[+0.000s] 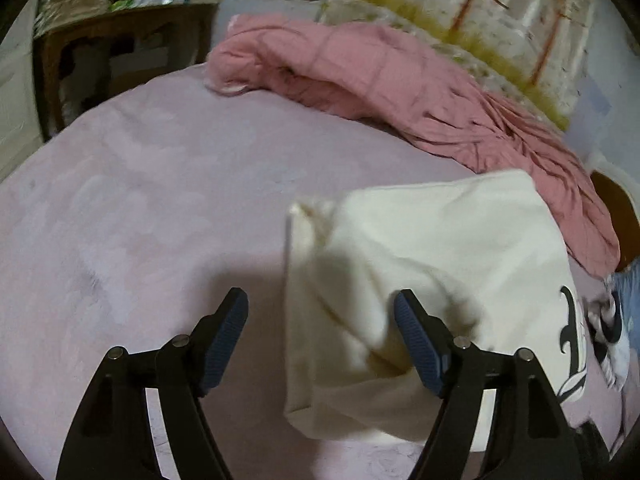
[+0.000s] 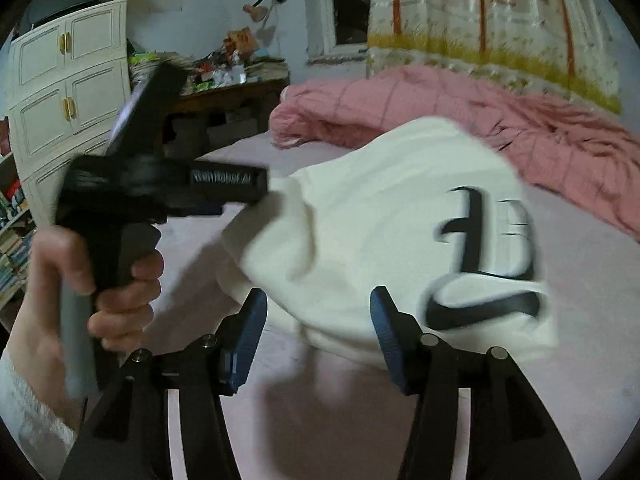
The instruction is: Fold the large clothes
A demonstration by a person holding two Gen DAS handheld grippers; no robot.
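Jaws apart on both tools: the left gripper (image 1: 320,344) hangs spread over a bed (image 1: 132,208), its blue pads (image 1: 226,340) wide of each other and closed on nothing, while the right gripper (image 2: 318,340) is likewise spread, with nothing between its pads (image 2: 386,340).

The cream garment (image 1: 432,280), a large top with bold black lettering (image 2: 484,256) printed on it, lies bunched on the mauve sheet toward the bed's right side as seen from the left wrist. One fold of it stands up as a ridge just ahead of the left gripper's right-hand pad, which overlaps the cloth in the picture (whether it touches cannot be told).

From the right wrist, the same cream garment (image 2: 360,220) rises in a blurred hump ahead of the open jaws. The person's left hand (image 2: 116,284) grips the black handle of the left gripper (image 2: 248,184), whose nose points at the garment's near-left edge; motion blur hides whether it meets the cloth.

A pink quilt (image 1: 400,92) lies crumpled along the bed's far edge, beneath a curtain (image 2: 480,12) printed with trees. Beyond the bed's far left corner stands a cluttered wooden desk (image 2: 236,84), and beside it a white cabinet (image 2: 68,92).
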